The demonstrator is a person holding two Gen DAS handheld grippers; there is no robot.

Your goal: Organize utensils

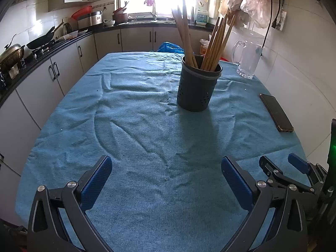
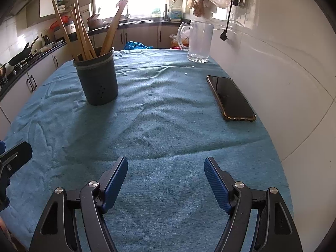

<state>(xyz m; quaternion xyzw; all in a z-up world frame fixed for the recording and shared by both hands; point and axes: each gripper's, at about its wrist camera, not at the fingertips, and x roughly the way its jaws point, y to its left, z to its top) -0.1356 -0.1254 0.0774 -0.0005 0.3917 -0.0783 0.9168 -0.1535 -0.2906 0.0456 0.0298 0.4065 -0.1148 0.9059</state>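
Kitchen table (image 1: 63, 138) under rumpled blue cloth (image 1: 147, 147), wall to the right.
Left gripper (image 1: 166, 180): jaws spread wide, nothing between, bare cloth beneath.
Right gripper (image 2: 166, 180): jaws likewise spread, empty.
Chopsticks (image 1: 210, 44): all upright in dark holder (image 1: 196, 86), long axes near vertical, fanned outward; none seen loose on cloth.
Holder: ahead and slightly right of left jaws; ahead and left of right jaws; roughly between both, no clear nearer side.
Phone (image 2: 231, 98), glass mug (image 2: 199, 42): right side, apart.
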